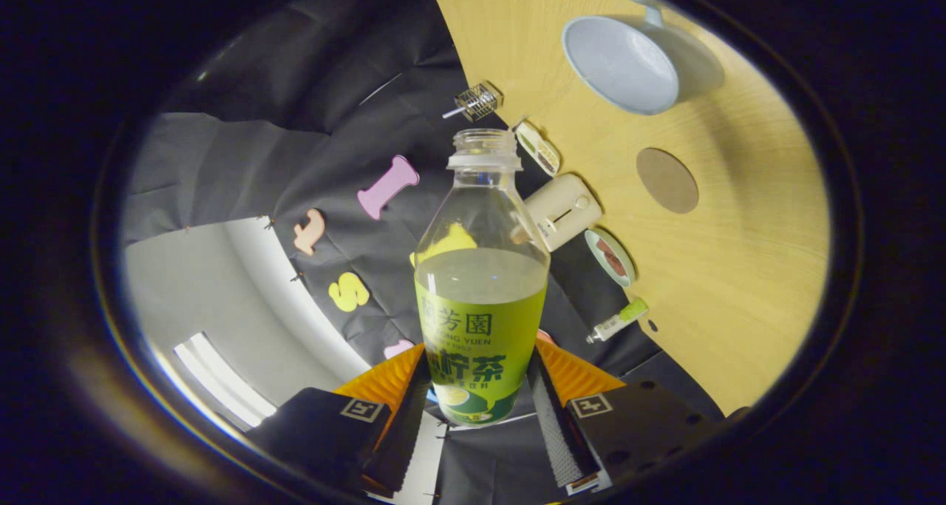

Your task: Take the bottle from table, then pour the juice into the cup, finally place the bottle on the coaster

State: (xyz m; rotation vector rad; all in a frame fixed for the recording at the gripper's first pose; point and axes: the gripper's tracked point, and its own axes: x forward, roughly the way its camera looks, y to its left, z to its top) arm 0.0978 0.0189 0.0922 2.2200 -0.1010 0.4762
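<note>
With the jaws clamped on the uncapped bottle (480, 283), held tilted off the desk (739, 283) well short of the cup (628, 65), any further tilt risks spilling juice early.

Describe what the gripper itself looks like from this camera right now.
The gripper has two fingers with ribbed faces, ridged wedge-shaped sections behind them, and blocky dark housings. Each housing carries a small square black-and-white marker, and the one on the table side has a row of small round holes. No cables are visible.
</note>
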